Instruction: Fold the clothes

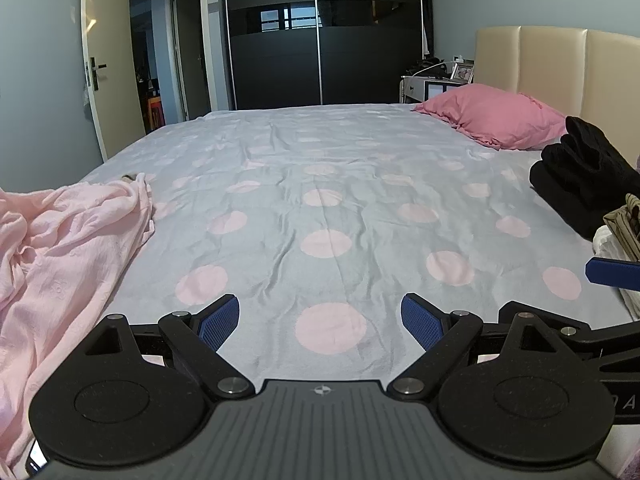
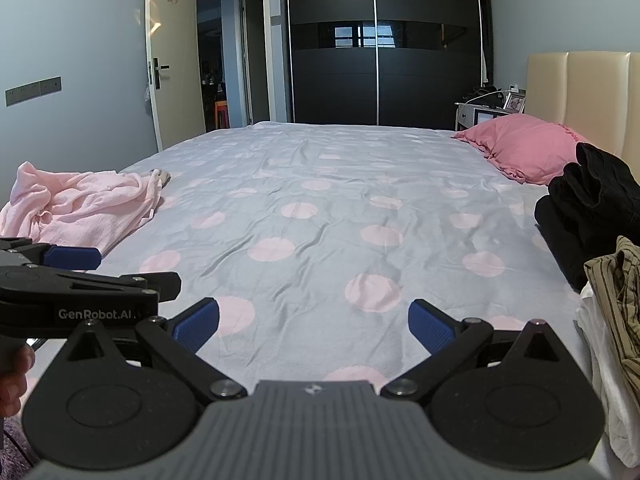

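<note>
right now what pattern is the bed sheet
Grey bed sheet with pale pink polka dots, clearest in the left wrist view.

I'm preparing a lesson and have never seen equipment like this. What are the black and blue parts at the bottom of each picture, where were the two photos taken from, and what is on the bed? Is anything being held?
No robot arm is here: a person holds a hand tool with two fingers in each hand. Each tool carries a wide-angle camera looking forward along its fingers, so each picture shows its own tool at the bottom.

One picture comes from the left gripper, the other from the right gripper. Both stand open with blue pads apart, holding nothing. Each also shows at the edge of the other's picture.

They hover over a bed with a grey sheet with pink dots. On the left lies a crumpled pale pink garment. On the right sit black clothes, a striped garment atop a white one, and a pink pillow near the headboard. No folding has begun on the pink garment.
</note>
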{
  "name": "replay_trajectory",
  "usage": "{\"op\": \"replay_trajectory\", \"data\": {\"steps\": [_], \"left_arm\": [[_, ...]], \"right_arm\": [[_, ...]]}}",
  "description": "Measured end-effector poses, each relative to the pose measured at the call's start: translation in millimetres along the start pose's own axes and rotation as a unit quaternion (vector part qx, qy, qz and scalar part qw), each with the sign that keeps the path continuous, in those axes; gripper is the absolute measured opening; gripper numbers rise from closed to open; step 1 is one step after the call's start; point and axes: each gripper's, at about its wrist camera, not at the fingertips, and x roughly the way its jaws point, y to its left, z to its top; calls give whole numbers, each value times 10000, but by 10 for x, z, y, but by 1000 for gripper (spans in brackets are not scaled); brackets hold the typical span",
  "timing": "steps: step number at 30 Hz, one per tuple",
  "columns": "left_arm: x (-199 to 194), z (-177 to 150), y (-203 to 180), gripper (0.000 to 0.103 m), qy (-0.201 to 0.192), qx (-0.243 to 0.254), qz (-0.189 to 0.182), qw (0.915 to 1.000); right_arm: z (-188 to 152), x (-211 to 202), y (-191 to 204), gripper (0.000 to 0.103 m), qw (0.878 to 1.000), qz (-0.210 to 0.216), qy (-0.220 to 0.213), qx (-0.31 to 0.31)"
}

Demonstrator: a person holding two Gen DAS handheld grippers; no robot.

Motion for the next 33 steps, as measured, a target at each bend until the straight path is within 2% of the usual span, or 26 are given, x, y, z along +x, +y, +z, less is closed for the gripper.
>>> {"op": "replay_trajectory", "data": {"steps": [19,25,33], "left_arm": [[25,4,40,89,6,-80,-42,10000],[-51,4,36,89,-239,-202,328,9990],[-81,22,15,89,-265,-106,141,9995]], "right_arm": [[35,-21,8,102,10000,-30,-10,-62],[28,-24,7,102,10000,-29,-11,-70],[37,-23,6,102,9999,-56,-16,-96]]}}
